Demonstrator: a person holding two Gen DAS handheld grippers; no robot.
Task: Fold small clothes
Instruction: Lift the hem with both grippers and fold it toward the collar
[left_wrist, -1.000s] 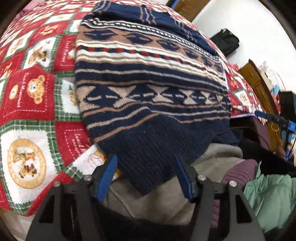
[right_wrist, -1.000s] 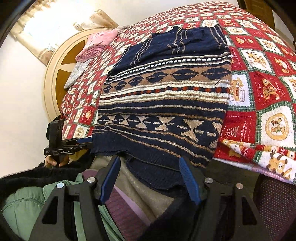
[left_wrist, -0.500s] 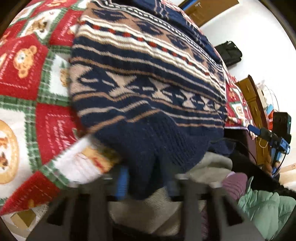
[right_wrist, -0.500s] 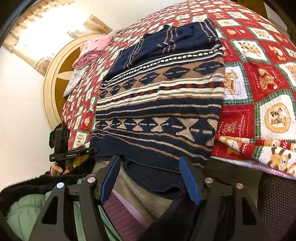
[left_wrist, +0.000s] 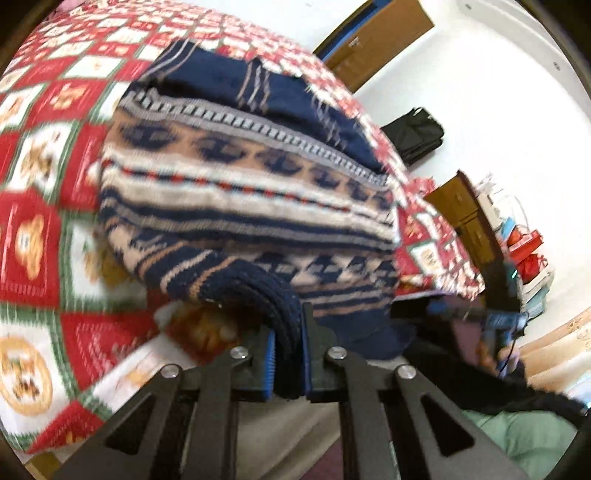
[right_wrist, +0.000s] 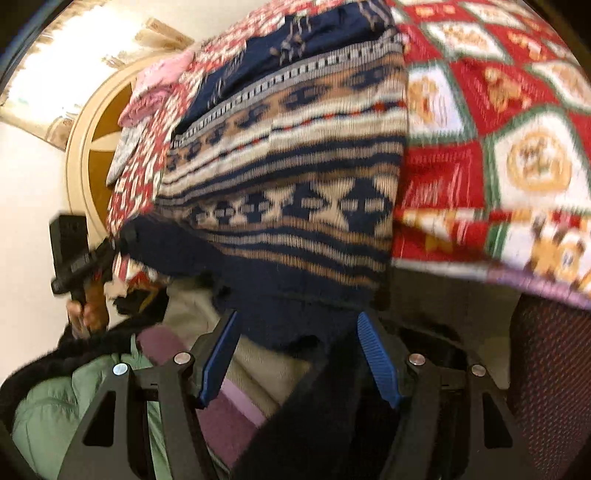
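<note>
Left hand-held gripper (left_wrist: 287, 356): I see it clamped on the sweater's navy ribbed hem, blue pads pressed against the bunched knit at 6 o'clock in my left view.
Right hand-held gripper (right_wrist: 299, 354): jaws apart; the hem's other corner hangs between the blue pads, and I see no pad pressing on it.
Sweater (left_wrist: 251, 206): navy, tan and cream patterned knit, spread on the bed, near edge lifted and curled at the left grip.
Bed (left_wrist: 40, 221): covered by a red, white and green teddy-bear quilt, showing from 9 to 12 o'clock around the sweater.
Frames: both blurred.
</note>
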